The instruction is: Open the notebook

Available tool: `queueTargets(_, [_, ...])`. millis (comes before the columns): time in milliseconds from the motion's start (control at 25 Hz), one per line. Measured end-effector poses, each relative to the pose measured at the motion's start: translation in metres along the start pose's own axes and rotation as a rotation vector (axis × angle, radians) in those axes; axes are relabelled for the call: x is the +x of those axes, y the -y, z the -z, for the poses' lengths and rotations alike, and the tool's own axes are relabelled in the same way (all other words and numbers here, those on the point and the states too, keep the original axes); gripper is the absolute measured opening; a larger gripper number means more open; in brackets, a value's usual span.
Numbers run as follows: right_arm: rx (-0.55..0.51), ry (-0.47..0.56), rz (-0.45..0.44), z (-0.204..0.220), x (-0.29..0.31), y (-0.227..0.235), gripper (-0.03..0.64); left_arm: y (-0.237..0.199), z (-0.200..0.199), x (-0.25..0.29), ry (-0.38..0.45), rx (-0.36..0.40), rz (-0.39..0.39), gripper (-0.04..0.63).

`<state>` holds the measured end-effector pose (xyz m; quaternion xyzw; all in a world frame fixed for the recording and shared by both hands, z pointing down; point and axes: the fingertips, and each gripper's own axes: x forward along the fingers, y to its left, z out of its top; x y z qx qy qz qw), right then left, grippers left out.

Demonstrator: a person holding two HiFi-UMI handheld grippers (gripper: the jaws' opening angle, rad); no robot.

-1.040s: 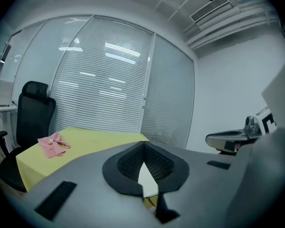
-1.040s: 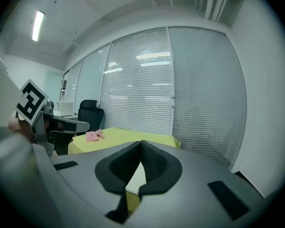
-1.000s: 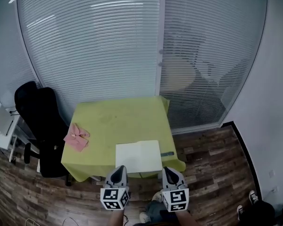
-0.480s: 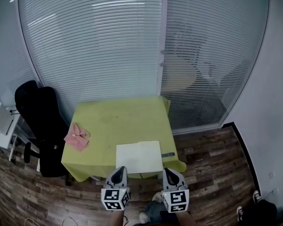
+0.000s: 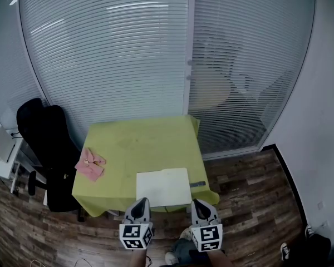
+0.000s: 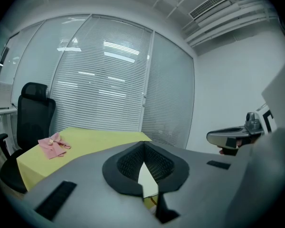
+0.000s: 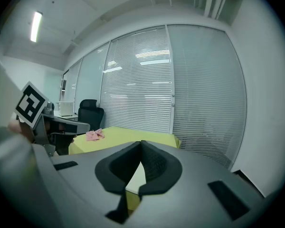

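The white flat notebook (image 5: 163, 187) lies at the near edge of the yellow-green tabletop (image 5: 139, 141). The left gripper (image 5: 140, 201) and right gripper (image 5: 199, 202) hover just short of that edge, both with jaws closed and empty, the notebook ahead between them.

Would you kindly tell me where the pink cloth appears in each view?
Head view: cloth at the left edge of the table.
Left gripper view: cloth at left, on the table.
Right gripper view: cloth left of centre, small.
Shared landmark: the green table.
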<state>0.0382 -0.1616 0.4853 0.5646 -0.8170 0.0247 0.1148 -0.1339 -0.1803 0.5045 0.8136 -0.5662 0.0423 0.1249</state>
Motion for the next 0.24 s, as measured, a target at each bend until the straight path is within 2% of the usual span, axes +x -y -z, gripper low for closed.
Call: queueTargets(240, [0.014, -0.003, 0.001, 0.0021, -0.003, -0.0015, 0.012, 0.0001, 0.0018, -0.0033, -0.01, 0.005, 0.001, 0.025])
